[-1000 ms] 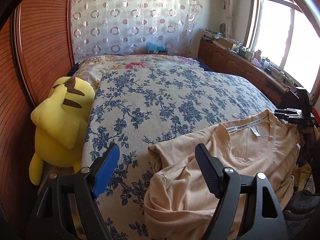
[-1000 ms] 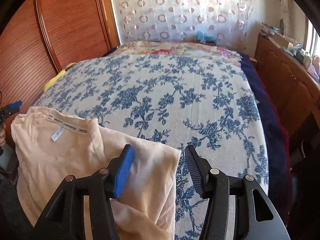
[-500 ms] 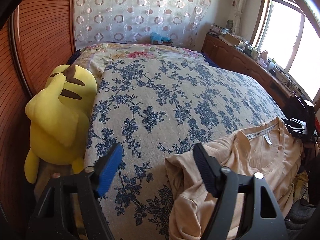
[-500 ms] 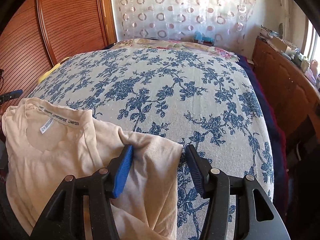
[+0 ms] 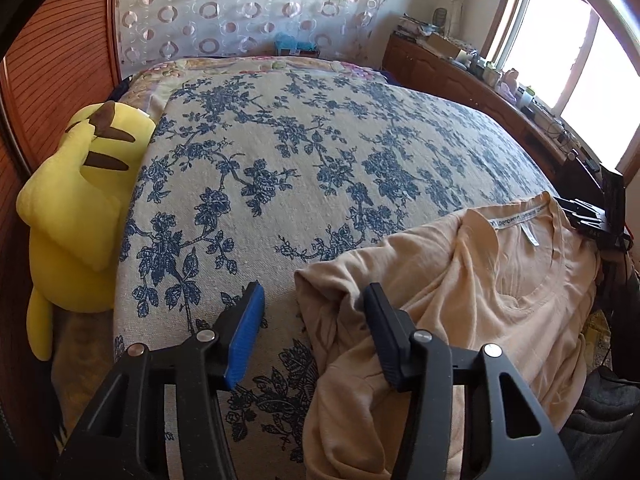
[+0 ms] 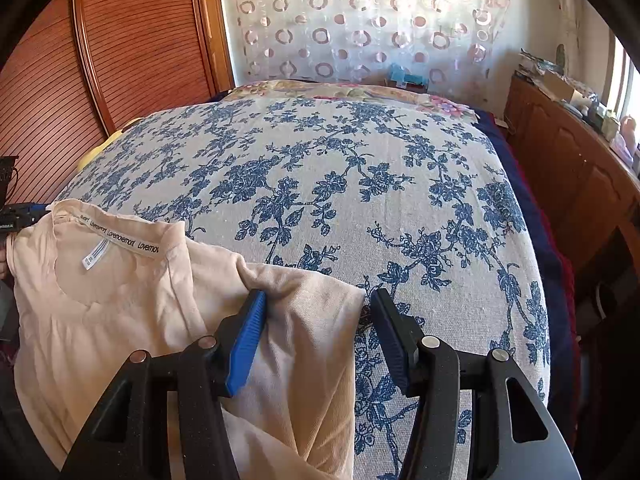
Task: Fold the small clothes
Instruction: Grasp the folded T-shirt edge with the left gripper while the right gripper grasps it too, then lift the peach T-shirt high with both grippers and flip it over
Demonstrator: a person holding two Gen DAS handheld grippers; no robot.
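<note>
A peach T-shirt [image 5: 472,304] lies rumpled at the near edge of the bed, neck label up. It also shows in the right wrist view [image 6: 132,308]. My left gripper [image 5: 314,320] is open just above the shirt's left sleeve end, with the sleeve edge between the jaws. My right gripper [image 6: 318,326] is open over the shirt's right sleeve, which lies between its jaws. Neither gripper is closed on the cloth. The shirt's lower part hangs off the bed edge and is hidden.
The bed has a white cover with blue flowers [image 5: 320,152]. A yellow plush toy [image 5: 76,204] lies along the bed's left side by a wooden wardrobe [image 6: 80,72]. A cluttered wooden sideboard [image 6: 576,148] runs along the right, under a window.
Both grippers have stayed open. The left view has shifted left, so the shirt now sits further right and lower. The right gripper has stayed over the right sleeve, slightly closer.
</note>
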